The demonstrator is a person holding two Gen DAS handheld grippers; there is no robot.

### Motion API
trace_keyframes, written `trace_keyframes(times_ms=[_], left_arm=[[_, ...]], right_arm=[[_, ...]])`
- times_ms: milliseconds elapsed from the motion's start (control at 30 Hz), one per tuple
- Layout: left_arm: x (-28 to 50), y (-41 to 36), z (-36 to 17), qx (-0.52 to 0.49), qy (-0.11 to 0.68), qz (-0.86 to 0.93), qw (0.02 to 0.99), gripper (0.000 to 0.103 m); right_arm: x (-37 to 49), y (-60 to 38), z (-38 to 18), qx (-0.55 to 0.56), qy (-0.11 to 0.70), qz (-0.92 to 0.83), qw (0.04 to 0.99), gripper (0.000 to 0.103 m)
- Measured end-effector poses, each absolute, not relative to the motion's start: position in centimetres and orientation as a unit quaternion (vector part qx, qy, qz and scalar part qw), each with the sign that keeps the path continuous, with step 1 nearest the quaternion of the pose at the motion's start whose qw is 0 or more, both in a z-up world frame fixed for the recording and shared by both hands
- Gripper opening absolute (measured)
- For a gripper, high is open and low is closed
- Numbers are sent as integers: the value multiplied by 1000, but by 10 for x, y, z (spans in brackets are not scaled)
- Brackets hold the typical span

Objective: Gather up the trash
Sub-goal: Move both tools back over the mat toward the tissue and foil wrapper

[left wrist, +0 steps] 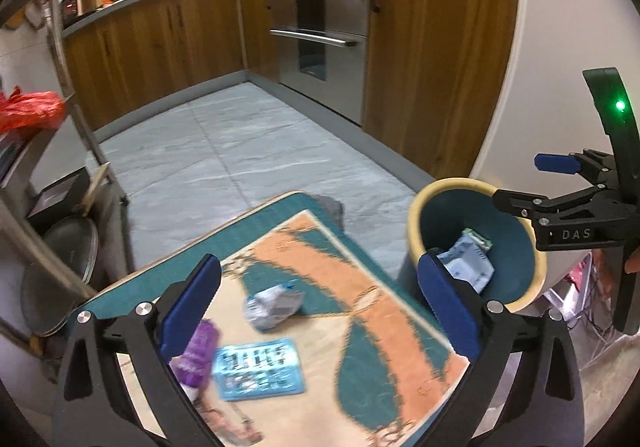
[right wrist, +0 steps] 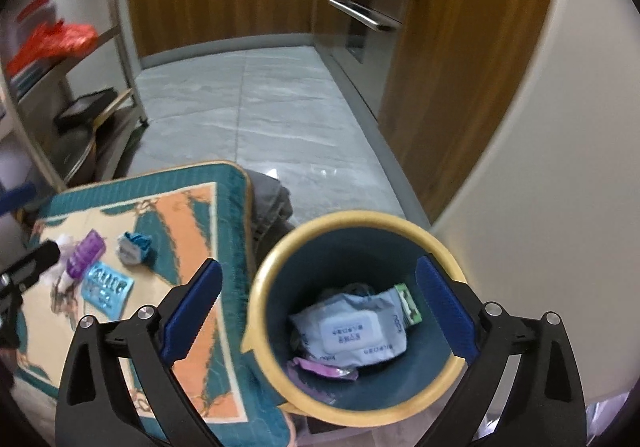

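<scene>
On the patterned surface [right wrist: 224,215], from left, a purple wrapper [right wrist: 85,251], a blue packet [right wrist: 107,289] and a crumpled wrapper [right wrist: 134,247] are lying apart from one another. The left hand-held gripper [left wrist: 318,311] is being held wide open above them, empty. To the right, beside the surface, the bin [right wrist: 264,287] is holding wipe packs [right wrist: 352,329]. The right hand-held gripper [right wrist: 320,311] is being held wide open over the bin, empty.

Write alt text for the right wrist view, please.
An open right gripper hangs over a yellow-rimmed bin holding a wet-wipe pack and wrappers. Beside it, a patterned mat carries three more scraps.
</scene>
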State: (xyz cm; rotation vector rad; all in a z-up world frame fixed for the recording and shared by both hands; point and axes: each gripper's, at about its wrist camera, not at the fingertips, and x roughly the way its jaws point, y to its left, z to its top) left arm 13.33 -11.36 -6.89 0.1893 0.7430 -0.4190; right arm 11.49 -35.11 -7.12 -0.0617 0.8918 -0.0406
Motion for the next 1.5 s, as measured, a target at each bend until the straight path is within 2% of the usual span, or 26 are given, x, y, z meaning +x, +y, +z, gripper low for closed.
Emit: trace_keyframes(times_ms=[267, 867, 1233, 1500], left_arm=[[128, -56, -65, 85, 362, -154, 915, 97], [127, 40, -82, 76, 393, -87, 912, 97], [154, 88, -119, 66, 450, -35, 890, 97], [182, 78, -162, 87, 528, -21, 845, 97]], right_arm=[[117, -297, -69, -83, 430, 12, 899, 97], [143, -235, -80, -47, 465, 45, 883, 98], [179, -181, -124, -65, 509, 80, 854, 98], [201, -155, -146, -57, 538, 101, 835, 98]])
